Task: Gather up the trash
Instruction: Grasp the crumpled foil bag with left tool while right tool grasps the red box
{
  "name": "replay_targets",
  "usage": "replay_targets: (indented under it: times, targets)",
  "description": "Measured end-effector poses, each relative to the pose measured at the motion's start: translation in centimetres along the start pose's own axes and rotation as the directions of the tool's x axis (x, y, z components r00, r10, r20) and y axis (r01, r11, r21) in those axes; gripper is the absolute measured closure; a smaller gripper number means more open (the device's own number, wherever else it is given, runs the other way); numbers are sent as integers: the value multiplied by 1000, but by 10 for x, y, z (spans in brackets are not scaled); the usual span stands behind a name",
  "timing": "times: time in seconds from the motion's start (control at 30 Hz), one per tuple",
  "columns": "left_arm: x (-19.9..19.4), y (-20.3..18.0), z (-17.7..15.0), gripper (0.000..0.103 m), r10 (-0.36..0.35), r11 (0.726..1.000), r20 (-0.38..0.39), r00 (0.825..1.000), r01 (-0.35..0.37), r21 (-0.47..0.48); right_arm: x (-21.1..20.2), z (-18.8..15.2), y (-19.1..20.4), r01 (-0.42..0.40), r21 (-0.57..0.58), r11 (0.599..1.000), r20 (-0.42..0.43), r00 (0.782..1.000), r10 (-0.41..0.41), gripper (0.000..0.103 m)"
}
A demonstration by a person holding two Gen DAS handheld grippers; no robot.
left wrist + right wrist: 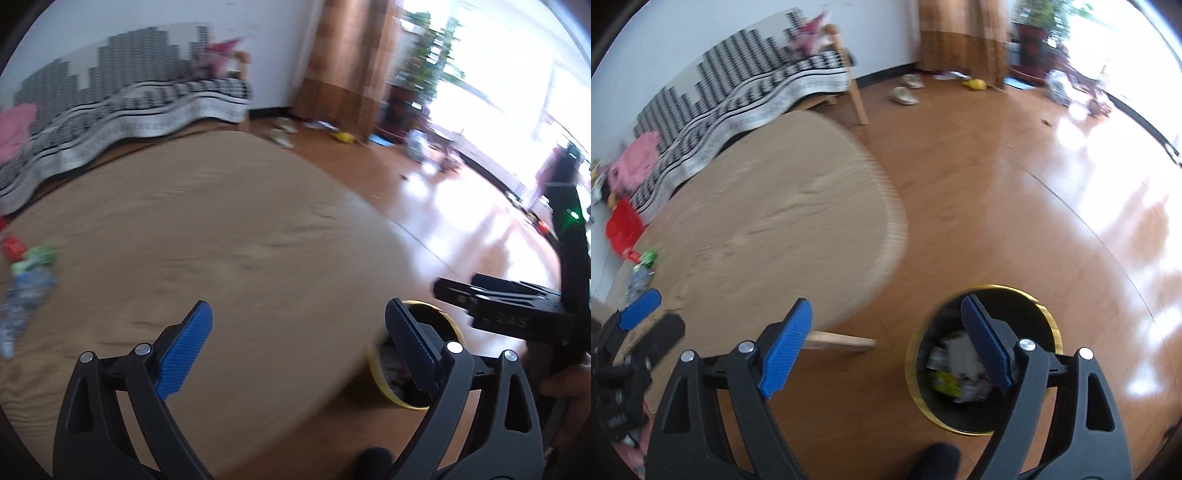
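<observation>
— Down at five o'clock, our bin (982,358) already holds wrappers (960,373).
— We hold nothing: left gripper (299,347) and right gripper (886,347) gape. Bottles (26,295) wait at nine o'clock on the round table (221,229).

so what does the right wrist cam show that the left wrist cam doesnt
Only the right wrist view looks into the bin, showing crumpled trash inside, and a red bag beside the sofa.
Only the left wrist view shows the plastic bottle on the round table close up, with a green wrapper.
Both show the table, the patterned sofa, the wooden floor and the bin's yellow rim. The left gripper and right gripper are open and empty.
</observation>
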State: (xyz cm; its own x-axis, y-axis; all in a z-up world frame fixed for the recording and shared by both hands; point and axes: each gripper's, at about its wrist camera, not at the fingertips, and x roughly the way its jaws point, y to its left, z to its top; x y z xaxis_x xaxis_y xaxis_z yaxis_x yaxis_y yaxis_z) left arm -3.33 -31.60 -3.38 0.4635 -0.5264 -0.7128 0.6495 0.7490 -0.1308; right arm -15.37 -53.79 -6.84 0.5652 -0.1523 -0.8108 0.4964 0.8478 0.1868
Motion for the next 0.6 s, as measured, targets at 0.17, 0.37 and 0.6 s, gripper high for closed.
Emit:
replay_targets:
  times: [0.17,0.37,0.6]
  targets:
    - [-33,108,-1,11,147,981,12,989,-144,-131,24,6,92,-125,-87,988,-35,992,123,23]
    - [-70,233,-23,11,310,925,-7,951,-303,-227,50,8,211,-240,-219,946,-72,971,229,23]
    - [-94,333,-62,11,347,901,-79,934,-356,-249,77,7,356,-355,-403,843,-156,935,319,23]
